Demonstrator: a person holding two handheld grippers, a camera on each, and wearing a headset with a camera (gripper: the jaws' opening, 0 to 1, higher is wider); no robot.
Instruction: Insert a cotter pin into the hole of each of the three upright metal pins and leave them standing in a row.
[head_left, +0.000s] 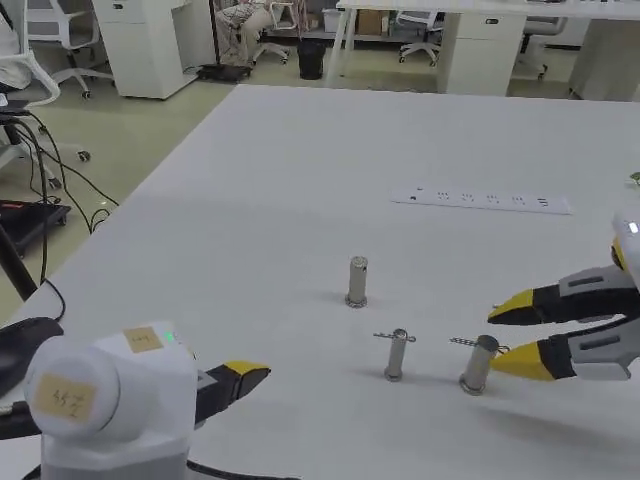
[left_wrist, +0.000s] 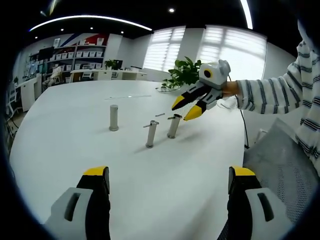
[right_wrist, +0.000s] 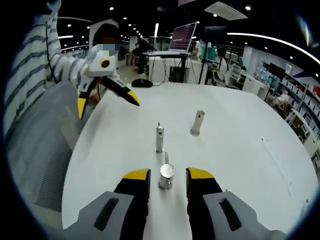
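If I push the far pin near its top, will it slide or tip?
Likely tip: the far pin is tall and slim on a narrow base. It looks metal, so probably stiff and heavy for its size. Once down, its round body would probably roll on the smooth table.

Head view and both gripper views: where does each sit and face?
Head view: on the headset, looking down over the table at three metal pins; left gripper bottom left, right gripper at right.
Left gripper view: along its open jaws, facing the pins, the right gripper and a striped sleeve.
Right gripper view: along its jaws, which flank the nearest pin, toward the left gripper.
All three share the pins and both grippers.
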